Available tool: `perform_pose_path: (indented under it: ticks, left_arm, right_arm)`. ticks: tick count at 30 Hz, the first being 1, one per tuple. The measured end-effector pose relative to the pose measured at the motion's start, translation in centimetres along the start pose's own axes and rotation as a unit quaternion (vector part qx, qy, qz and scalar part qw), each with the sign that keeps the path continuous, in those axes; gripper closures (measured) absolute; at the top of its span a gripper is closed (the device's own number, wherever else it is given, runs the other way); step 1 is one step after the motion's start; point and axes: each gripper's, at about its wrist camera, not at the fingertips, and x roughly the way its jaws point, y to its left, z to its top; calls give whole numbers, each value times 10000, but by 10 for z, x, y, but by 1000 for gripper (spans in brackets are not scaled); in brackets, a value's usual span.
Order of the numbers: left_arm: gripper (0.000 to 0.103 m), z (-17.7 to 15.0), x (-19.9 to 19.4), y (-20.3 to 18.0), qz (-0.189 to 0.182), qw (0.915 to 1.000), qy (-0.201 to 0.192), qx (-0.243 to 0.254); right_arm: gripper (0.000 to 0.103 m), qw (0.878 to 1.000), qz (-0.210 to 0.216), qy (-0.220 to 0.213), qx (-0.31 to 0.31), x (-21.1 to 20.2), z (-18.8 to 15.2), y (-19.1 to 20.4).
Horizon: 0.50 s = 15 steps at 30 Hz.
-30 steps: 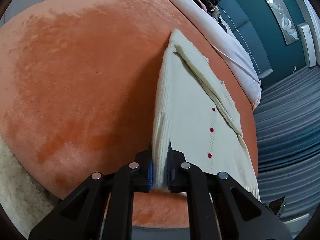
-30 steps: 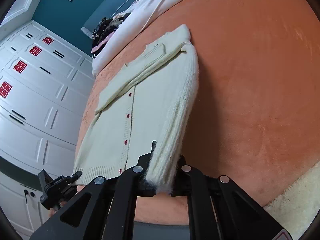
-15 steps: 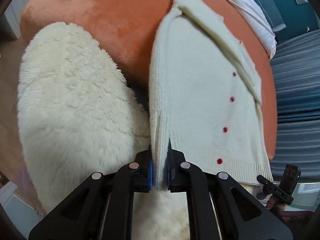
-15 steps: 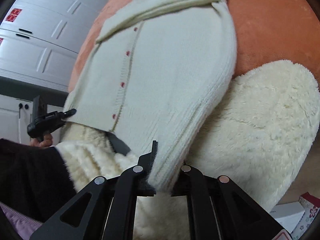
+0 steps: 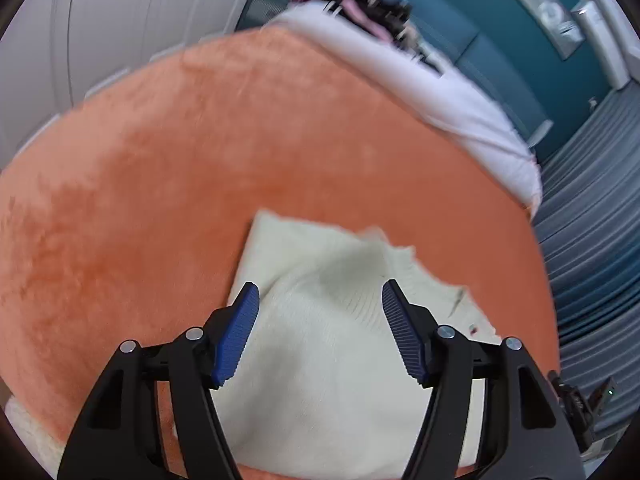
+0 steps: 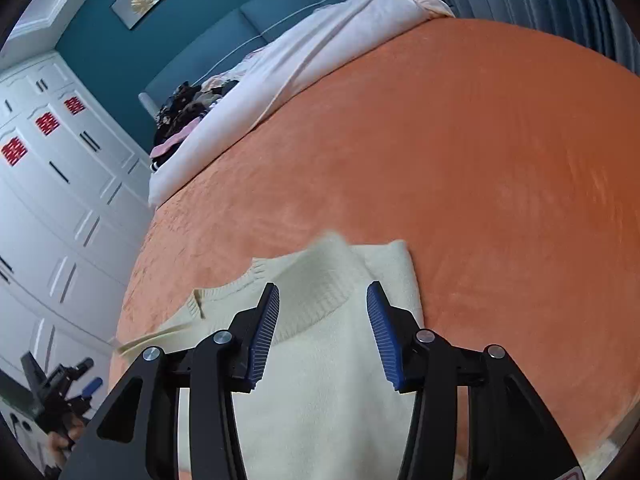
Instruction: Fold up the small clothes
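Left wrist view: white wardrobe doors (image 5: 80, 40) at 10 o'clock. Orange blanket (image 5: 160, 184) across the middle, filling most of the frame. Left gripper (image 5: 320, 300) at 6 o'clock, released, 2 blue-padded fingers (image 5: 236, 332) spread wide with nothing between them. Cream cardigan (image 5: 320, 360) folded on the blanket at 6 o'clock, directly under and beyond the spread fingers, with 1 red button (image 5: 473, 329) showing at 4 o'clock near the right finger. White duvet (image 5: 440, 100) at 1 o'clock with a blurred pile of dark clothes (image 5: 372, 4) at 12 o'clock. Teal headboard (image 5: 500, 52) at 1 o'clock, grey curtain (image 5: 592, 240) at 3 o'clock.

Right wrist view: white wardrobe doors (image 6: 52, 184) with 3 red emblems at 9 o'clock. Other gripper, small and dark, at 8 o'clock. Right gripper (image 6: 323, 300) at 6 o'clock, released too, fingers (image 6: 262, 336) apart and gripping nothing. Cardigan (image 6: 320, 380) at 6 o'clock, its ribbed hem (image 6: 320, 300) lying across the folded body between the fingers, the neckline edge at 7 o'clock. Duvet (image 6: 280, 80) and clothes pile (image 6: 184, 112) at 11 o'clock, headboard (image 6: 200, 40) behind them. Blanket (image 6: 460, 160) from 12 to 4 o'clock.
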Motion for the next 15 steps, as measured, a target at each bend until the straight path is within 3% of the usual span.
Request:
perform_pose_path:
  ticks: [2, 3, 4, 7, 11, 12, 14, 15]
  left_arm:
    - [32, -10, -3, 17, -274, 9994, 0, -220]
    - [21, -16, -7, 25, -362, 9989, -67, -282]
    - [17, -20, -10, 30, -356, 9989, -137, -285]
    - [17, -22, 7, 23, -201, 9997, -35, -103]
    - [19, -15, 45, 11, 27, 9996, 256, 137]
    - [30, -14, 55, 10, 144, 9992, 343, 129]
    - [70, -11, 71, 9, 268, 9980, 555, 135]
    - [93, -10, 76, 8, 262, 9971, 699, 169]
  right_arm:
    - [40, 9997, 145, -140, 106, -6, -10, -4]
    - [35, 9998, 107, -174, 49, -11, -15, -6]
    - [35, 9997, -42, -204, -124, -12, -20, -5]
    - [35, 9969, -486, -54, -617, 3, -23, -5]
    - [31, 9965, -654, 258, -444, 36, -19, -17]
    - [31, 9955, -771, 311, -444, 44, -23, -19]
    - [34, 9932, -942, 465, -505, 63, -28, -17]
    - [71, 9923, -906, 648, -542, 72, -30, -17]
